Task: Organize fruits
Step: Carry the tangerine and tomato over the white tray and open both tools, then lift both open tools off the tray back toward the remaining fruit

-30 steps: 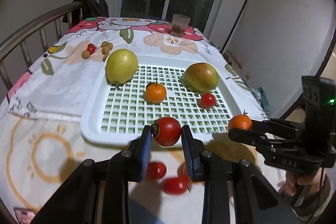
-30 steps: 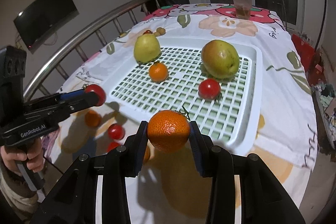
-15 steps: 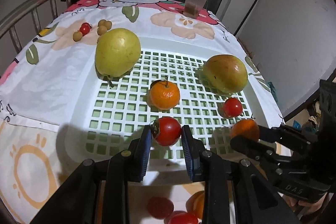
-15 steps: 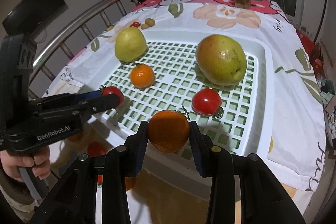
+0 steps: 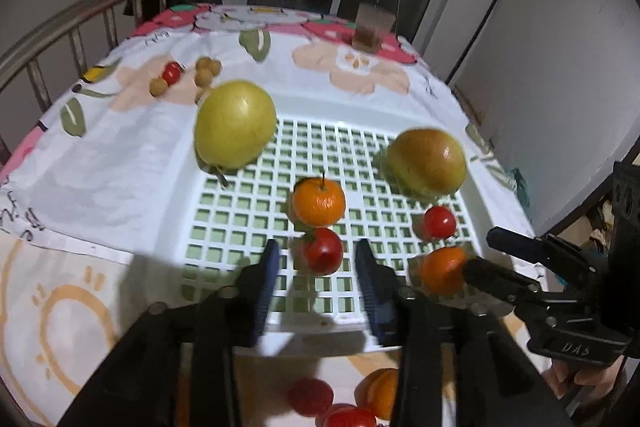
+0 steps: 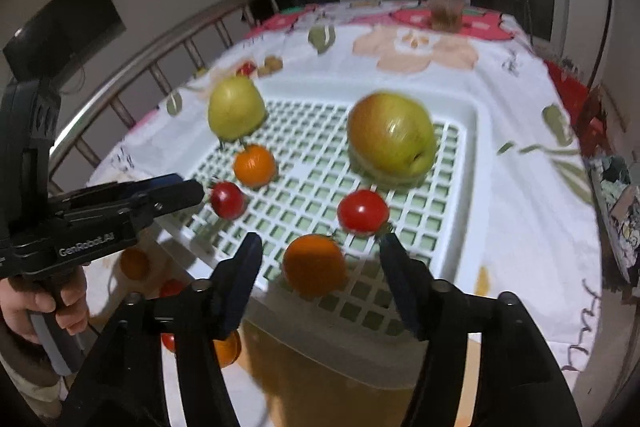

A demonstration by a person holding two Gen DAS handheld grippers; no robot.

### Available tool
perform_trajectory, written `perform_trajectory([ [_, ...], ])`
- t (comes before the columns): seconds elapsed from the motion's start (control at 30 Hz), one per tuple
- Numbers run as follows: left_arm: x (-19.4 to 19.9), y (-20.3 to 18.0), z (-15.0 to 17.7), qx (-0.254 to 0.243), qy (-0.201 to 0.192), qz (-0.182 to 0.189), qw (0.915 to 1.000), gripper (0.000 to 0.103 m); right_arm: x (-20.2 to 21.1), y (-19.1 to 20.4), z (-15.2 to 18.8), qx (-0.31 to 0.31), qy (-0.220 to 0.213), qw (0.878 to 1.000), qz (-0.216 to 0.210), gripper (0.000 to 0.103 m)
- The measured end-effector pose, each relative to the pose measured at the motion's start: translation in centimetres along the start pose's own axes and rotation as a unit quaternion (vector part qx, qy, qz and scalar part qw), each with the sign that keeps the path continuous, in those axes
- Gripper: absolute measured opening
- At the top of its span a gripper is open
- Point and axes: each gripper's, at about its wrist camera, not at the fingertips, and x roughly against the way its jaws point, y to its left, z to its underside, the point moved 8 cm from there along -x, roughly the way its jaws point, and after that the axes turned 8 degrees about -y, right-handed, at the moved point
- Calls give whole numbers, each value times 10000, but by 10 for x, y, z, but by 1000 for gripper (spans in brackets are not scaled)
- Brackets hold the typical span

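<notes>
From the left wrist view, the left tongs (image 5: pixel 316 263) are opening over the near edge of the white tray (image 5: pixel 160 195), and the tomato (image 5: pixel 322 251) sits between the blue pads with a gap on each side, already let go. Just beyond it lies a small orange (image 5: pixel 319 201); a yellow-green pear (image 5: pixel 235 125) rests at the far left of the tray, a reddish-green apple (image 5: pixel 426 163) at the far right, and another tomato (image 5: pixel 439 222) near the apple. More tomatoes and an orange lie loose on the counter (image 5: pixel 60 299) close below the tongs.

From the right wrist view, the right tongs (image 6: pixel 320 267) are also opening, with the mandarin (image 6: pixel 314 265) lying free between them on the tray's near grid, pads clear of it.

I'd say both hands are at the release step of dropping fruit into the tray. Next, each should draw back without nudging its fruit, then reach for the loose pieces by the near edge of the tray, approaching low with the tongs well spread.
</notes>
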Motion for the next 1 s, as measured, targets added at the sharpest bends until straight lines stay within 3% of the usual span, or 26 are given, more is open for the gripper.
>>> perform_trajectory([
  [0.07,12,4,-5,103,-162,-44,9998,77,8,-1,-4,-40,-92,9999,-13,70],
  [0.17,31,8,-11,234,-389,6,9990,78,19,0,-7,-131,-231,9996,-64,76],
  [0.53,74,14,-13,432,-723,181,9963,83,45,16,0,-132,-326,9992,-180,79],
  [1.0,128,26,2,472,-1124,226,9923,87,89,40,4,-20,-739,9971,-202,90],
])
